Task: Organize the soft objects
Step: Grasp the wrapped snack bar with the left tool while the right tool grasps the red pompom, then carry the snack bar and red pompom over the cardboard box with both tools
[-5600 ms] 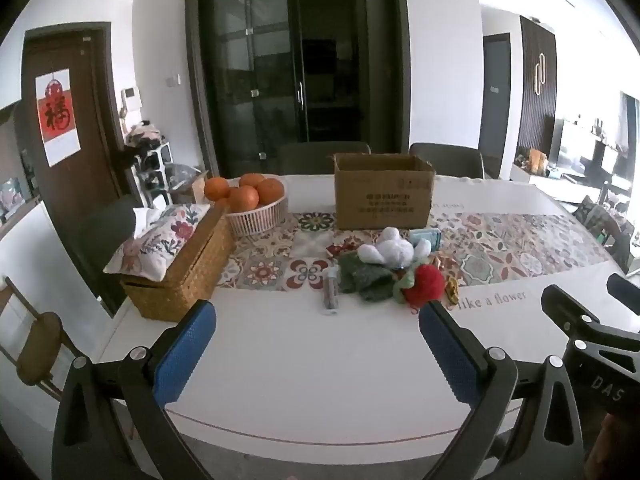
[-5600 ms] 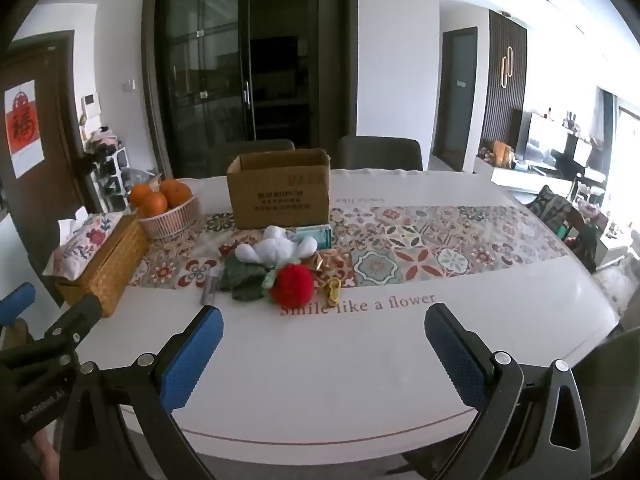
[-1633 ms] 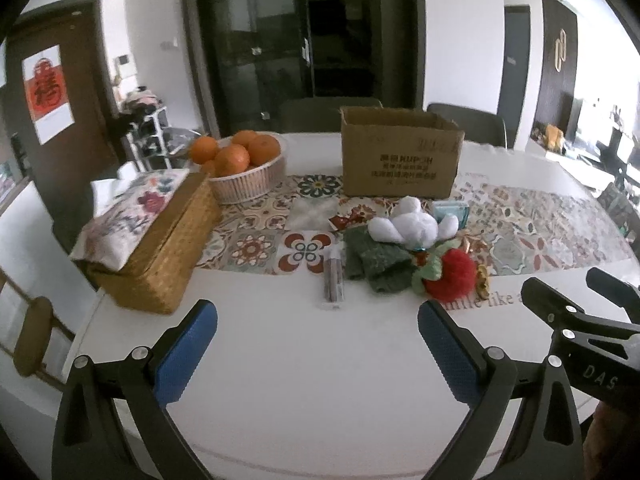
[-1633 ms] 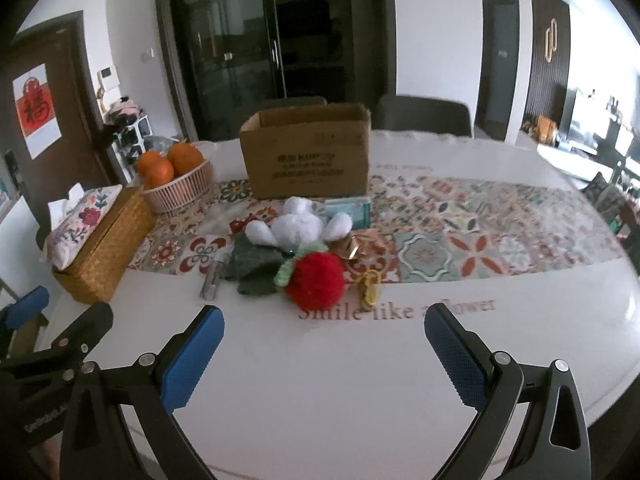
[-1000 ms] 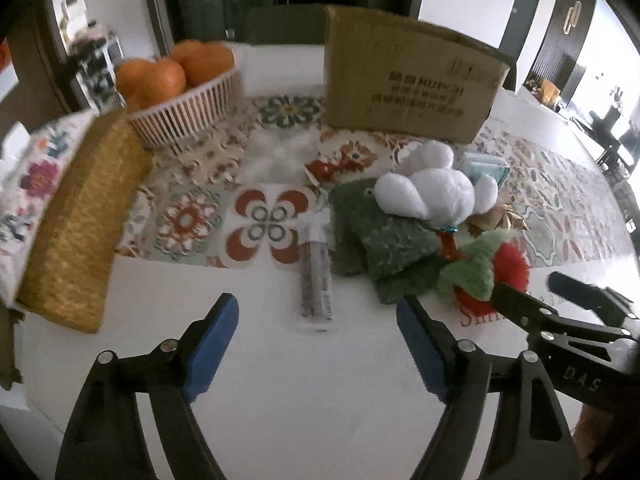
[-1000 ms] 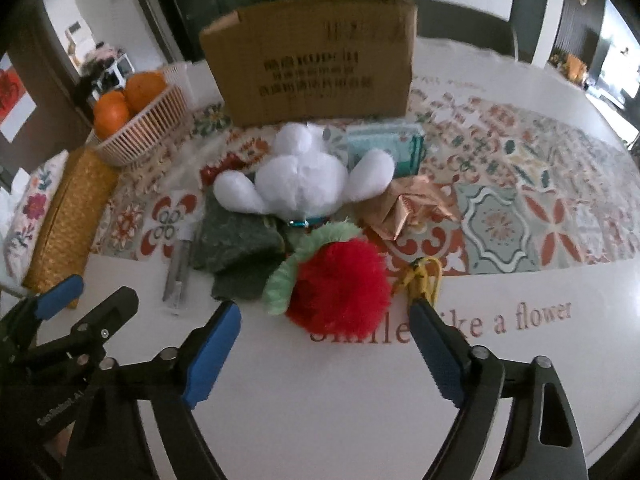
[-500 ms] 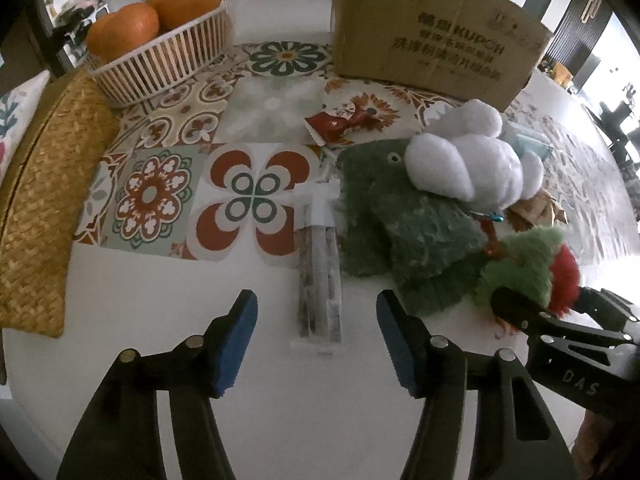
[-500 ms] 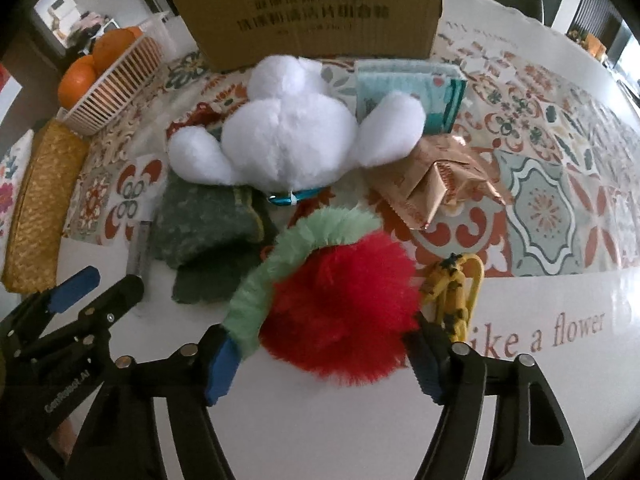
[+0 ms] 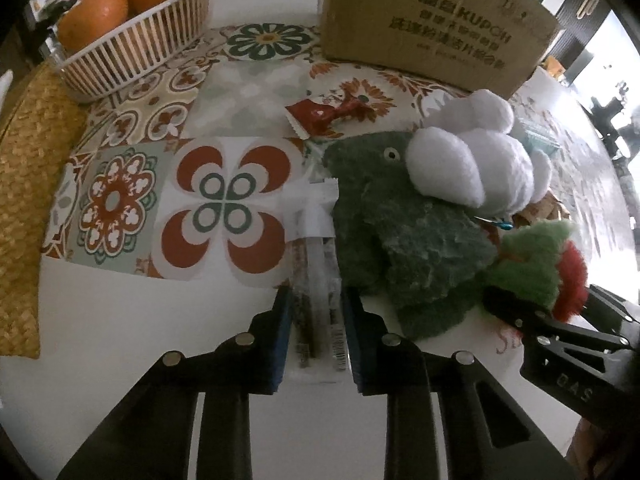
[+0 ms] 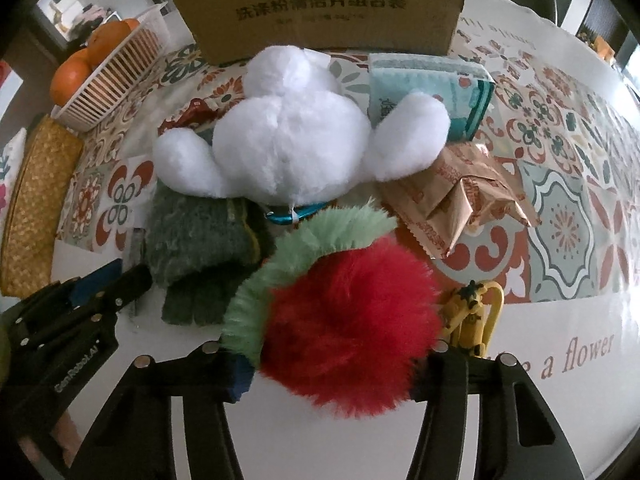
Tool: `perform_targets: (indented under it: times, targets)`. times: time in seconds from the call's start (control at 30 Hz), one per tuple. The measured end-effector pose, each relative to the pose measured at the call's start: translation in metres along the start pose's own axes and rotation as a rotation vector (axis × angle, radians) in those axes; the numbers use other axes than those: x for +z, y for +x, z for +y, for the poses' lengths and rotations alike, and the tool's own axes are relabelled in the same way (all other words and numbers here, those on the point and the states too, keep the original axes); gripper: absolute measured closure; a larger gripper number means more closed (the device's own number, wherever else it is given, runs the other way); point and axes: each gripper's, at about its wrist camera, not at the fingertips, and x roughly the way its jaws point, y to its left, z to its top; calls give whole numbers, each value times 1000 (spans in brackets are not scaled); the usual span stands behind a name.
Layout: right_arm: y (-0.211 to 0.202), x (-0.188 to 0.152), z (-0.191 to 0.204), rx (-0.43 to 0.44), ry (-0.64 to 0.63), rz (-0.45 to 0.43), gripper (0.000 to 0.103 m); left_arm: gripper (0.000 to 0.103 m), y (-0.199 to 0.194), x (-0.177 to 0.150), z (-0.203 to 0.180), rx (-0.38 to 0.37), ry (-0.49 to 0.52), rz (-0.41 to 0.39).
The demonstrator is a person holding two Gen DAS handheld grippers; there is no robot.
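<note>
left claw: nearly closed around clear packet on tabletop | right claw: clamping red pompom

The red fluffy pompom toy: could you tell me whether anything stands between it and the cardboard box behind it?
Yes. The white plush bunny lies directly between the red fluffy pompom toy and the cardboard box, so the right tool must lift the toy over it.

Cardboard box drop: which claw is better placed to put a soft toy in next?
Right. The right claw brackets the fluffy red pompom with green fringe, facing the brown cardboard box. The left claw straddles a clear plastic snack packet, not a soft item.
</note>
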Motion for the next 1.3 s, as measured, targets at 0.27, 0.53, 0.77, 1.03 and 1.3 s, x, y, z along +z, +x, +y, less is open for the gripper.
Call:
perform_targets:
  times: [0.27, 0.53, 0.77, 1.03, 1.3]
  targets:
    - [-11, -8, -1, 22, -18, -25, 61, 79, -12, -15, -5, -36, 27, -35]
    - [-33, -19, -2, 61, -23, -84, 63, 79, -35, -21, -20, -49, 54, -81]
    - [-56, -23, -3, 83, -16, -129, 63, 79, -59, -20, -31, -58, 80, -140]
    - [-90, -18, -5, 83, -17, -224, 63, 79, -88, -5, -41, -67, 98, -208]
    - [-116, -5, -8, 82, -18, -313, 63, 79, -109, 15, -51, -78, 127, -282]
